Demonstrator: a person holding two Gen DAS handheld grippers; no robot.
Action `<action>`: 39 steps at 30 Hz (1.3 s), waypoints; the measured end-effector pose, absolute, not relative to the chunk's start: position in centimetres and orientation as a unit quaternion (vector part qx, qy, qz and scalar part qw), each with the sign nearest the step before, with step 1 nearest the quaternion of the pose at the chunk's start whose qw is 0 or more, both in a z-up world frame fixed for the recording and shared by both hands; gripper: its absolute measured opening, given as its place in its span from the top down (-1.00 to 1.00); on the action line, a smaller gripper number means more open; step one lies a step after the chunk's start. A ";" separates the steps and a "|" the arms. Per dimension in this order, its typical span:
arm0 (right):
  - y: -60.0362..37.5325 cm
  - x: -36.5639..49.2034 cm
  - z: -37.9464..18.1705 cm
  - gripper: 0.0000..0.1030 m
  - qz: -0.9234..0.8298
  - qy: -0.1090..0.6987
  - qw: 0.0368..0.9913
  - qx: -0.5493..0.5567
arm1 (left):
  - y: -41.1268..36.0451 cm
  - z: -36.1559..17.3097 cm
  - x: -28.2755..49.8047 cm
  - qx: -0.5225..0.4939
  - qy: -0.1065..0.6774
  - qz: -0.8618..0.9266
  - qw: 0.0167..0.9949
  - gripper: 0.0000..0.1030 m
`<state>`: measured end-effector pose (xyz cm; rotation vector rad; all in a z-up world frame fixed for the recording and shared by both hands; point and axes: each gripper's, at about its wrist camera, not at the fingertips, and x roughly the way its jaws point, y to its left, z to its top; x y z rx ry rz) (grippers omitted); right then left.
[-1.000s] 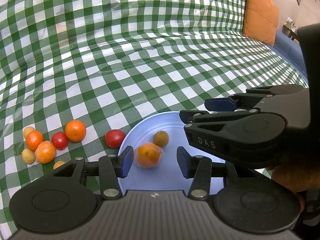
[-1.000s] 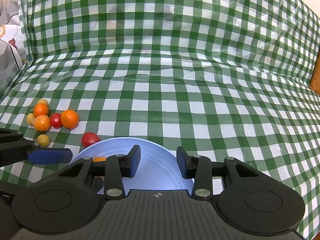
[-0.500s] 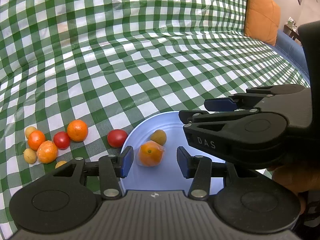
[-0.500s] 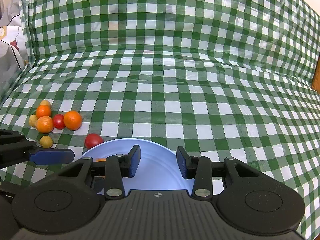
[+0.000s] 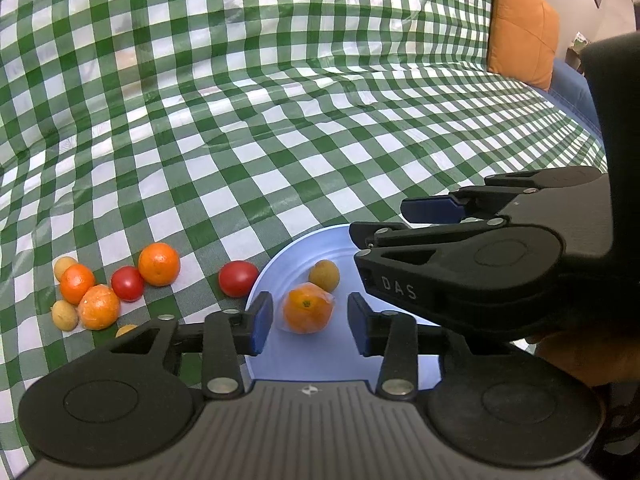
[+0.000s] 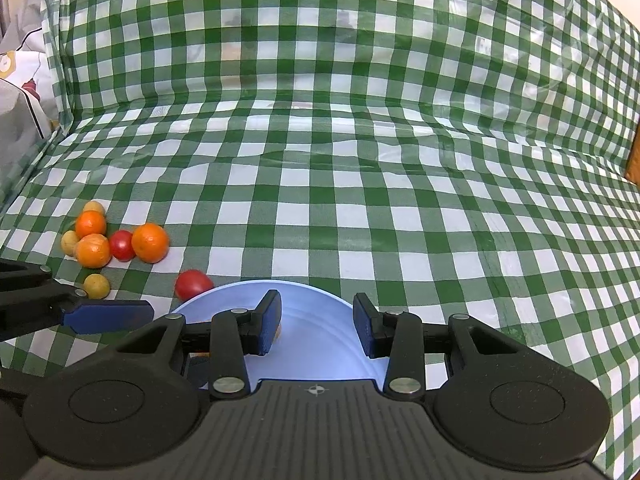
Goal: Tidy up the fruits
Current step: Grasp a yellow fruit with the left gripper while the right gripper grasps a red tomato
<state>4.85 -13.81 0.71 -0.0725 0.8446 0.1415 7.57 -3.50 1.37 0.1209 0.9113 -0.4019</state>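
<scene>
Starting at the far left, a loose cluster of fruit [image 5: 100,288] lies on the green checked cloth [image 5: 280,100]: three oranges, one of them in clear wrap, a red tomato [image 5: 127,283] among them, and three small yellowish fruits at the edges. A second red tomato [image 5: 238,278] sits apart to the right, just beside the left rim of the blue plate [image 5: 320,356]; contact with the rim cannot be confirmed. On the plate rest a wrapped orange [image 5: 308,308] near the middle and a small brownish-yellow fruit [image 5: 324,275] just beyond it, close together. The left gripper [image 5: 310,322] points down over the plate; its jaws are closing, with the wrapped orange seen between the blue pads but clear of both. The right gripper [image 6: 317,326] hangs over the right part of the plate, jaws partly apart with nothing between them, only bare plate. From the left wrist view it crosses in from the right, above the plate's far edge. An orange cushion [image 5: 522,26] stands at the far right beyond the cloth.
</scene>
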 end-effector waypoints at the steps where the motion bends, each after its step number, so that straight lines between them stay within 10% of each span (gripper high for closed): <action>1: -13.7 4.9 0.7 0.20 0.069 0.409 0.909 -0.035 | -3.4 1.4 7.6 0.057 0.436 -0.192 0.877 0.29; 19: -9.3 5.9 1.4 0.44 0.143 0.376 0.916 -0.008 | 16.9 3.2 15.2 -0.184 0.476 0.005 0.860 0.53; 39: -0.3 8.2 -5.2 0.11 0.169 0.416 0.859 -0.245 | 18.8 -0.6 16.2 -0.221 0.528 0.032 0.819 0.42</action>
